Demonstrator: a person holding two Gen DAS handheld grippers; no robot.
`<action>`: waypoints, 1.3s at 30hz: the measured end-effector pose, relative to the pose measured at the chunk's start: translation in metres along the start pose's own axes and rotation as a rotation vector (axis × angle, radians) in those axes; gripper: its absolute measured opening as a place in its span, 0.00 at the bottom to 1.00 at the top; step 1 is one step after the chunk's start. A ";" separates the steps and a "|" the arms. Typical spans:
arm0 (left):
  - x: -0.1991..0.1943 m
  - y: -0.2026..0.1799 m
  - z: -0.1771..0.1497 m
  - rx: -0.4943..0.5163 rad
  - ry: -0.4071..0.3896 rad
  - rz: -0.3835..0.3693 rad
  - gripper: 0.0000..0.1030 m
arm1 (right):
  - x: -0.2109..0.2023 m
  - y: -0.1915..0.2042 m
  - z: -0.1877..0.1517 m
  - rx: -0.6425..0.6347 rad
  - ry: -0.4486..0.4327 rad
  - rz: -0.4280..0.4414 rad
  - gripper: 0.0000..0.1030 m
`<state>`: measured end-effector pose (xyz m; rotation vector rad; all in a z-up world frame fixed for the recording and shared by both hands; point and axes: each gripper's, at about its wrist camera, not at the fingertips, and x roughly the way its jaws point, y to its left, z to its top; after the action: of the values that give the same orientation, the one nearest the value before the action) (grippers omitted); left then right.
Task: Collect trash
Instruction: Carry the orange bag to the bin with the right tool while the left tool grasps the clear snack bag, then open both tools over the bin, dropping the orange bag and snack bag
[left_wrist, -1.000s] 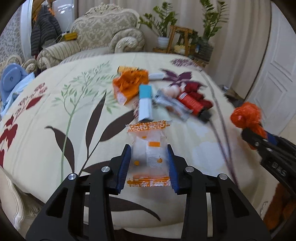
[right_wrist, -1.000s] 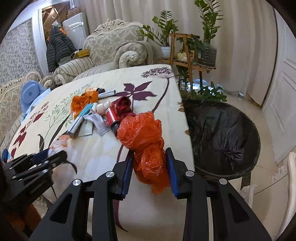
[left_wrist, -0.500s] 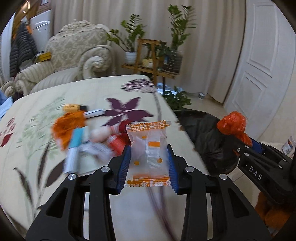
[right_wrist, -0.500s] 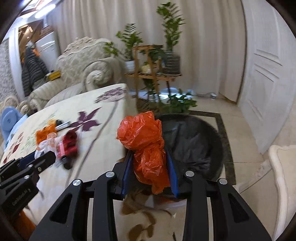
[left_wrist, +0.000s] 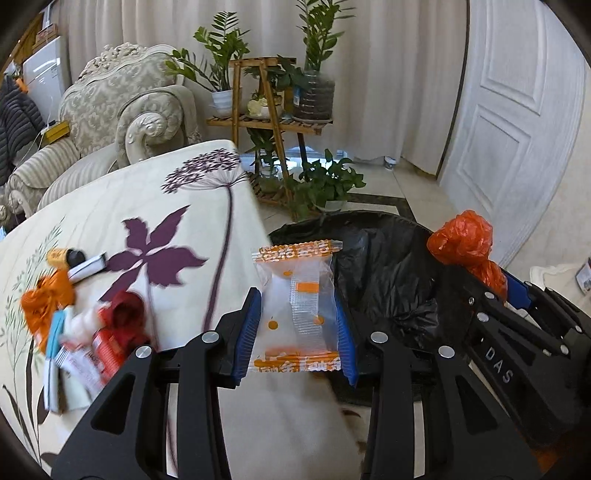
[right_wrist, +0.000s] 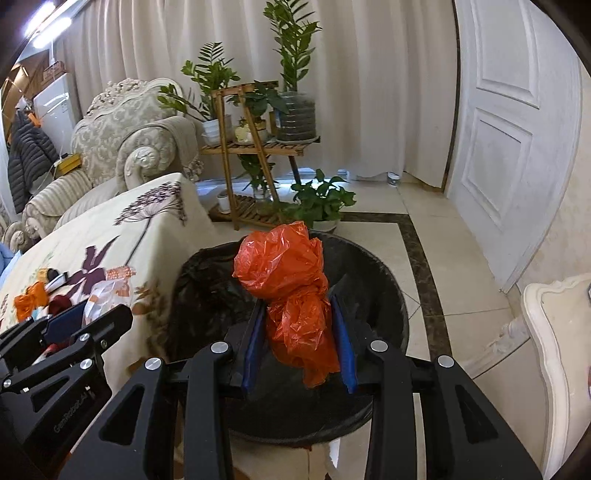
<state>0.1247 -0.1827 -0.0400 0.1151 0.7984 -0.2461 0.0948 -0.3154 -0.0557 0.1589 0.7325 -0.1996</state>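
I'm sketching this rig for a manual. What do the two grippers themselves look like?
Both the left gripper and right gripper are matte black, angular frames with triangular cutouts, silver round screw heads and ribbed blue pads lining the jaws. White "DAS" lettering marks the right one's side. No cables or sleeves show.

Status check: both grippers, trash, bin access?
Left gripper shut on clear orange-printed wrapper. Right gripper shut on crumpled orange plastic bag, over black-lined bin. Nothing blocking.
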 end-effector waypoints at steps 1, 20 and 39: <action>0.004 -0.003 0.003 0.002 0.005 0.001 0.37 | 0.002 -0.003 0.001 0.002 0.002 -0.001 0.34; 0.013 -0.012 0.015 -0.005 -0.004 0.032 0.72 | 0.014 -0.016 0.009 0.023 0.011 -0.019 0.50; -0.056 0.107 -0.021 -0.165 -0.032 0.211 0.72 | -0.021 0.068 -0.004 -0.087 0.004 0.134 0.53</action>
<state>0.1004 -0.0651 -0.0134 0.0393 0.7651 0.0175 0.0924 -0.2463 -0.0394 0.1250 0.7307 -0.0399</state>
